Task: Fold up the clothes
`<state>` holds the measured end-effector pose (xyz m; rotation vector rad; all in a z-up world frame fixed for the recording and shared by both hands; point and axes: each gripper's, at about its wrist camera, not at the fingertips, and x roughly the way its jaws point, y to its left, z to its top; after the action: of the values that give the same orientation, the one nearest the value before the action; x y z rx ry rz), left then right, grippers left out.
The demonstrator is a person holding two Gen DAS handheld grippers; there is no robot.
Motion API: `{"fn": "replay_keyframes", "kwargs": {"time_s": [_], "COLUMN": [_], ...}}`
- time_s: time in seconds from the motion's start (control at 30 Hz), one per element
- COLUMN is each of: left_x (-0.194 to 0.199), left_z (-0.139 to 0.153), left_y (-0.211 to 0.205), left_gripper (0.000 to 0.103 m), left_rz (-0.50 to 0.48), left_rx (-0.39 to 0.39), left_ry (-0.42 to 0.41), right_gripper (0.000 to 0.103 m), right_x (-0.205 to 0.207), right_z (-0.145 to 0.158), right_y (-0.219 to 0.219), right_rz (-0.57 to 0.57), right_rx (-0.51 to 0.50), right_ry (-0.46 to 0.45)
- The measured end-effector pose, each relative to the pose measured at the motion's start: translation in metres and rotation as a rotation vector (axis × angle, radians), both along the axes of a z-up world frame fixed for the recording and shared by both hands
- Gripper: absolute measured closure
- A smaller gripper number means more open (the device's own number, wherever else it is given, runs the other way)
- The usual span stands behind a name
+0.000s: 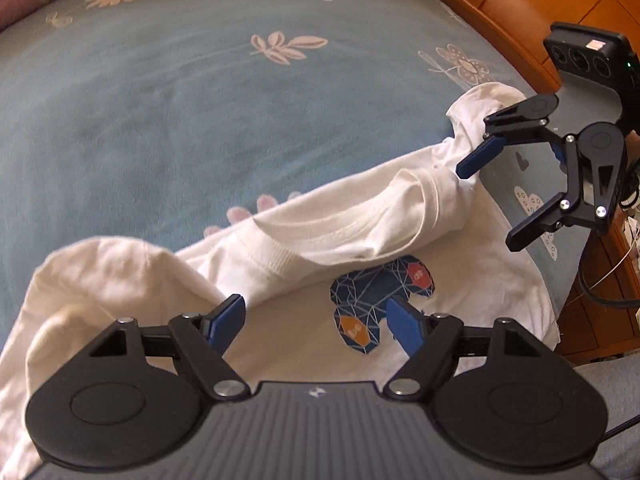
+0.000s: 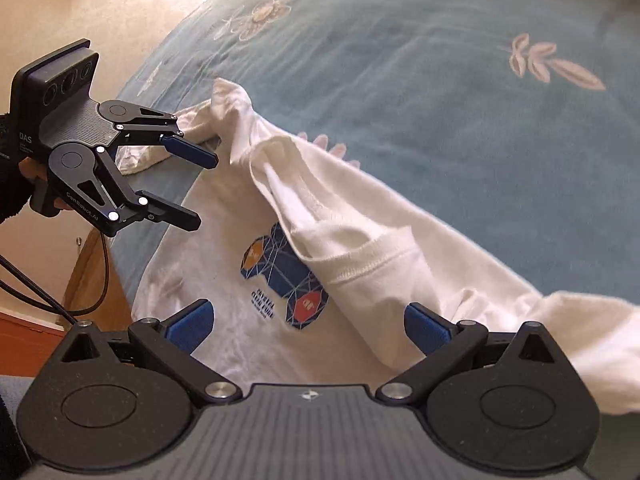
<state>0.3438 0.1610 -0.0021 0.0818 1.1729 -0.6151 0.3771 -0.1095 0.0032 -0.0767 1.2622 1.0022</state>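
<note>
A white T-shirt (image 1: 280, 248) with a blue, orange and red geometric print (image 2: 286, 276) lies partly folded near the edge of a bed covered by a blue bedspread (image 1: 160, 112) patterned with pale flowers and leaves. In the left wrist view the left gripper (image 1: 320, 322) fills the 6 o'clock foreground, its blue-padded fingers (image 1: 228, 320) spread wide over the shirt with nothing pinched between them; the upper part of the shirt is doubled over in a thick roll running from 8 o'clock up toward 2 o'clock, just above the print. At 3 o'clock the right gripper (image 1: 494, 204) hangs over the shirt's far corner, its fingers likewise spread, the upper pad just beside the bunched sleeve cloth; whether it touches cannot be told. A wooden bed frame (image 1: 532, 4) curves along the 1 to 3 o'clock rim, and cables (image 1: 600, 292) trail at 4 o'clock. In the right wrist view the right gripper (image 2: 310, 326) sits at 6 o'clock, fingers apart over the printed chest panel, while the left gripper (image 2: 204, 188) appears at 9 o'clock, held by a person's hand (image 2: 30, 172) in a dark sleeve, fingers apart above the shirt's edge. A light floor (image 2: 100, 8) shows beyond the mattress edge at 10 to 11 o'clock. From 12 to 3 o'clock the bedspread lies open and bare beyond the shirt.
</note>
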Motion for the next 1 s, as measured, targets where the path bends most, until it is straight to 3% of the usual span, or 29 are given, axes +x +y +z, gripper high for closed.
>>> {"fn": "replay_keyframes", "kwargs": {"time_s": [0.07, 0.27, 0.37, 0.5, 0.7, 0.83, 0.93, 0.97, 1.0], "left_x": [0.016, 0.057, 0.057, 0.046, 0.041, 0.049, 0.056, 0.056, 0.056], "left_z": [-0.004, -0.043, -0.053, -0.051, -0.047, -0.043, -0.042, -0.041, -0.04], "left_y": [0.0, -0.01, -0.014, -0.009, -0.013, -0.011, -0.006, -0.005, -0.005], "left_gripper": [0.025, 0.026, 0.026, 0.025, 0.025, 0.025, 0.026, 0.026, 0.026], "left_rz": [-0.045, -0.217, -0.271, -0.298, -0.385, -0.461, -0.461, -0.465, -0.47], "left_rx": [0.012, 0.056, 0.092, 0.079, 0.138, 0.175, 0.169, 0.167, 0.167], "left_ry": [-0.02, 0.048, 0.073, 0.087, 0.051, 0.043, 0.066, 0.071, 0.073], "right_gripper": [0.0, 0.0, 0.0, 0.0, 0.005, 0.024, 0.05, 0.064, 0.087], "right_x": [0.021, 0.05, 0.046, 0.032, 0.025, 0.032, 0.031, 0.029, 0.027], "right_z": [-0.007, -0.055, -0.052, -0.037, -0.032, -0.03, -0.03, -0.03, -0.03], "right_y": [-0.002, 0.003, 0.004, 0.005, 0.006, 0.005, 0.007, 0.008, 0.009], "right_rz": [-0.002, 0.02, 0.03, 0.116, 0.192, 0.2, 0.23, 0.24, 0.249], "right_rx": [0.001, 0.034, 0.084, 0.091, 0.044, 0.049, 0.022, 0.001, -0.022], "right_ry": [-0.005, 0.158, 0.194, 0.166, 0.096, 0.087, 0.077, 0.066, 0.055]}}
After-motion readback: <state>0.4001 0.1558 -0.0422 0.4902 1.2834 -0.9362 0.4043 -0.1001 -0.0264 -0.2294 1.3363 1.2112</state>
